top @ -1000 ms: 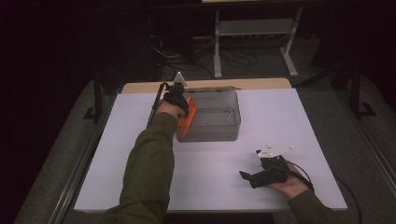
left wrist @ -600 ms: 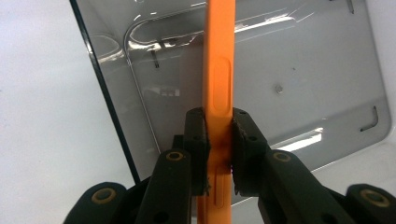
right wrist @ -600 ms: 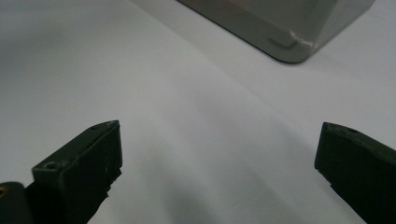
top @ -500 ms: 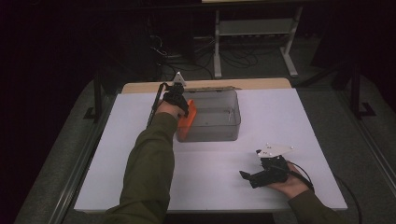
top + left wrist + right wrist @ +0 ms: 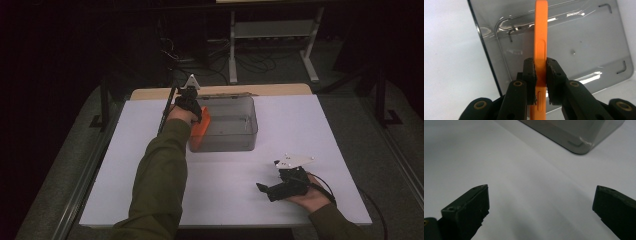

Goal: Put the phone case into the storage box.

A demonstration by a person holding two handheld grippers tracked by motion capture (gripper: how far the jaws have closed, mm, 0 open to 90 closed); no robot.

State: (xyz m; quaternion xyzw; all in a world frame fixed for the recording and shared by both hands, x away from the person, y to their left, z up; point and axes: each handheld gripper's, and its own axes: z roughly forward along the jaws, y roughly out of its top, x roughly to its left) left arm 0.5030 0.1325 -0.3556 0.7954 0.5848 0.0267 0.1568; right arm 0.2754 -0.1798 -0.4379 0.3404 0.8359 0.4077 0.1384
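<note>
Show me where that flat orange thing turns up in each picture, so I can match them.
High view: the orange piece sits at the left end of the clear grey box, under the left gripper.
Left gripper view: it runs up the middle, clamped between the jaws, above the box.
Right gripper view: not in it.
Shared landmark: the box, whose corner appears top right there.

An orange phone case (image 5: 540,47) is held on edge, upright, over the left end of a clear grey plastic bin (image 5: 235,131) standing on the white table.
</note>
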